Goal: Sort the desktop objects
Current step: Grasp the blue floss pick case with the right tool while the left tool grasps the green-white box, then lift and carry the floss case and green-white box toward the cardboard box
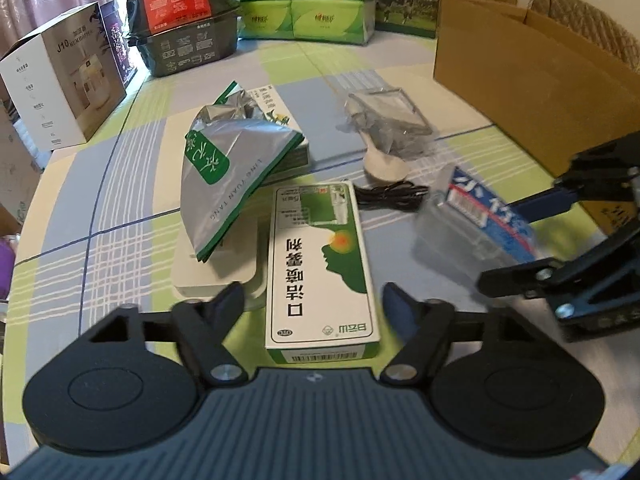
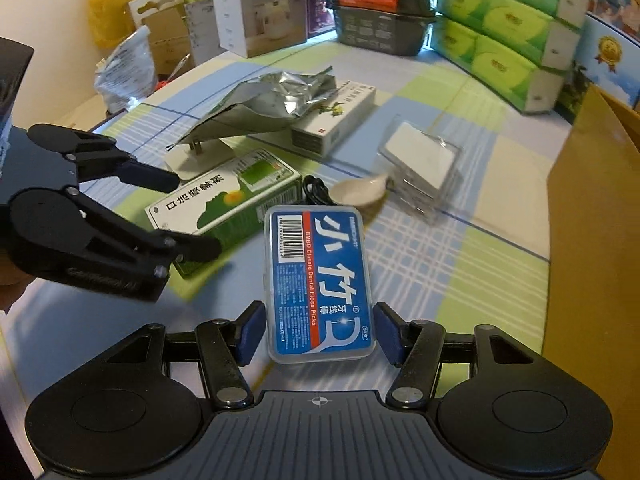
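right gripper (image 2: 320, 334): clamped on the floss pick case (image 2: 318, 284), blue pads pressed to both long sides at its near end, lower centre of the right wrist view; from the left wrist cam the same case shows up blurry at mid right, held off the cloth

left gripper (image 1: 314, 306): fingers spread wide, nothing squeezed, sitting either side of the near end of the green spray box (image 1: 322, 268) at bottom centre of that view; can't really tell if the pads touch it

green spray box: lying flat on the checked tablecloth (image 1: 100, 208), long side running away from the camera

foil pouch (image 1: 228, 176): crumpled, silver and green, left of centre, leaning over a white box (image 1: 298, 136) and a white flat thing underneath

spoon (image 2: 360, 192): white, centre of the right wrist view, just past the case, next to a black cable (image 2: 314, 192)

clear plastic box (image 2: 420, 164): right of the spoon, white inside

cardboard box (image 1: 520, 92): open, upper right of the left wrist view

background: green tissue packs (image 1: 304, 0) stacked at top centre, humidifier carton (image 1: 64, 92) upper left
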A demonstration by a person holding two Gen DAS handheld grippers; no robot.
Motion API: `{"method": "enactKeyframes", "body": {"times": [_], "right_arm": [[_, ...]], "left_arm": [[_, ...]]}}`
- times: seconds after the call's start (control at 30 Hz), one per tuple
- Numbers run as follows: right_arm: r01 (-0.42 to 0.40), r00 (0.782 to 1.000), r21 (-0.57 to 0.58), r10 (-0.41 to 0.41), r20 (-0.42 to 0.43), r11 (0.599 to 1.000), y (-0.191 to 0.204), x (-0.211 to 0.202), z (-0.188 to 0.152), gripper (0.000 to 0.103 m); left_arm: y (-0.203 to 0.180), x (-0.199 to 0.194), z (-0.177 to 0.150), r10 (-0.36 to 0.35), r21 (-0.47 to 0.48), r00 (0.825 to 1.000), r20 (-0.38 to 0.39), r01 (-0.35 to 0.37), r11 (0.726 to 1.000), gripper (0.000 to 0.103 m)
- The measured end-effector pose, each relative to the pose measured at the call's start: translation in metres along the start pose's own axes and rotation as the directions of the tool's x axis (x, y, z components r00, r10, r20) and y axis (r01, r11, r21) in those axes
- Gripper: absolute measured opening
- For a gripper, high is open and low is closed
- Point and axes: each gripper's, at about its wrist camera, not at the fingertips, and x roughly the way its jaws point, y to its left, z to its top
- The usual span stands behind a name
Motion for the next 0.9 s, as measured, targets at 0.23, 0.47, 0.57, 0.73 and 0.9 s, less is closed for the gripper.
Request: {"method": "enactKeyframes", "body": {"times": [0.23, 0.47, 0.57, 0.73, 0.9], "right_arm": [[0.02, 1.0, 0.058, -0.019, -0.003, 0.998, 0.003, -0.015, -0.018, 0.056], [0.036, 0.999, 0.092, -0.034, -0.03, 0.995, 0.021, -0.036, -0.055, 0.056], [0.038, 0.999, 0.074, -0.038, 0.002, 0.997, 0.028, -0.041, -0.059, 0.065], [0.07, 0.996, 0.087, -0.075, 0.055, 0.994, 0.023, -0.04, -0.052, 0.076], [0.068, 0.996, 0.115, -0.074, 0.052, 0.991, 0.01, -0.025, -0.043, 0.076]], "left_arm": [[-0.011, -0.009, -0.009, -0.01, -0.019, 1.0, -0.028, 0.009, 1.0, 0.051], [-0.032, -0.045, -0.039, -0.023, -0.035, 0.999, -0.045, 0.021, 0.999, 0.051], [-0.033, -0.052, -0.049, -0.034, -0.072, 0.999, -0.037, 0.031, 0.997, 0.051], [-0.028, -0.057, -0.046, -0.035, -0.104, 0.999, 0.021, 0.037, 0.994, 0.065], [-0.027, -0.046, -0.044, -0.032, -0.112, 0.999, 0.005, 0.033, 0.993, 0.065]]}}
